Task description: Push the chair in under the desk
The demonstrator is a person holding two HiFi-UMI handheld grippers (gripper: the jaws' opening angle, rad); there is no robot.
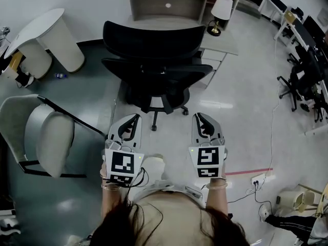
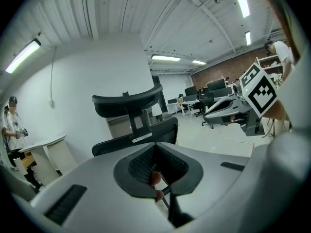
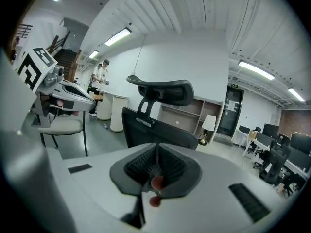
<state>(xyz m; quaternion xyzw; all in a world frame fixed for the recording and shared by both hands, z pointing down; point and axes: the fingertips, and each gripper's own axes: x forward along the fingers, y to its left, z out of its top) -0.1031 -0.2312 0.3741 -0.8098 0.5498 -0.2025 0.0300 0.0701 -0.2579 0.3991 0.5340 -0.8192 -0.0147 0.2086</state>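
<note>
A black office chair (image 1: 154,55) with a headrest stands on the floor, its back toward me, in front of a light desk (image 1: 220,44). It also fills the middle of the left gripper view (image 2: 133,125) and the right gripper view (image 3: 155,125). My left gripper (image 1: 134,118) and right gripper (image 1: 197,117) are side by side just short of the chair base, touching nothing. Each has its jaws together with nothing between them, seen close up on the left gripper (image 2: 154,147) and on the right gripper (image 3: 156,149).
A grey side chair (image 1: 46,137) stands at my left and a white round table (image 1: 46,35) behind it. On the desk is a lamp (image 1: 220,12), with a shelf unit (image 1: 169,1) beyond. More office chairs (image 1: 302,81) crowd the right. A cable and socket strip (image 1: 256,181) lie on the floor.
</note>
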